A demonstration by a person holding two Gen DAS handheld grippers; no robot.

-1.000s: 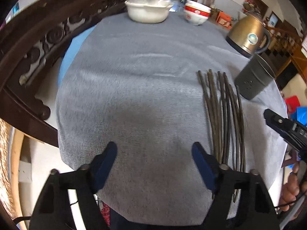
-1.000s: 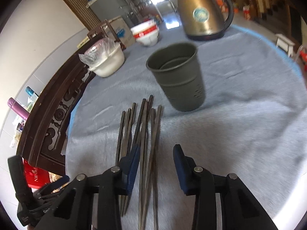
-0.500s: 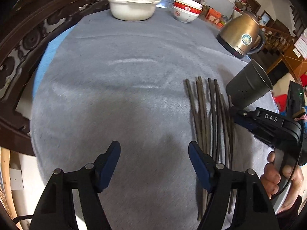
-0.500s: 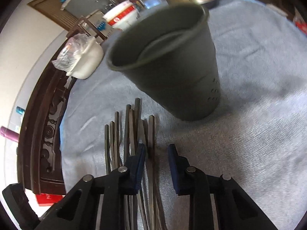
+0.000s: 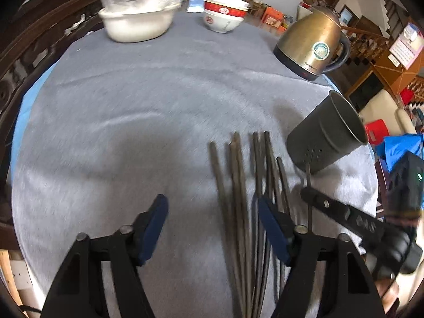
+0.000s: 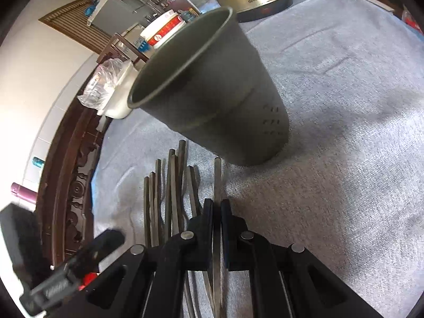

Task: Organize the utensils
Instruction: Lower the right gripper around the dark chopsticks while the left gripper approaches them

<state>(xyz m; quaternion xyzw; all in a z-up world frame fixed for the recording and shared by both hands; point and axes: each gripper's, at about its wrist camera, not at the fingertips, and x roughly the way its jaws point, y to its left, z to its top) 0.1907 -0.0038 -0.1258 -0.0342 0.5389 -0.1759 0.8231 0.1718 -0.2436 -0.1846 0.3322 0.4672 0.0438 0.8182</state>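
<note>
Right claw (image 6: 216,212) just closed, pinching one chopstick (image 6: 217,177) off the pile (image 5: 238,198) near bench's right edge, beside grey holder cup (image 5: 326,137); left claw (image 5: 212,225) half-wide, narrowing, nothing gripped

My blue-padded black gripper (image 5: 212,228) hangs over a grey cloth (image 5: 132,106) with dark brown chopsticks (image 5: 238,185), a dark grey cup (image 5: 326,137), a gold kettle (image 5: 312,45) and red-and-white bowls (image 5: 225,13).
</note>
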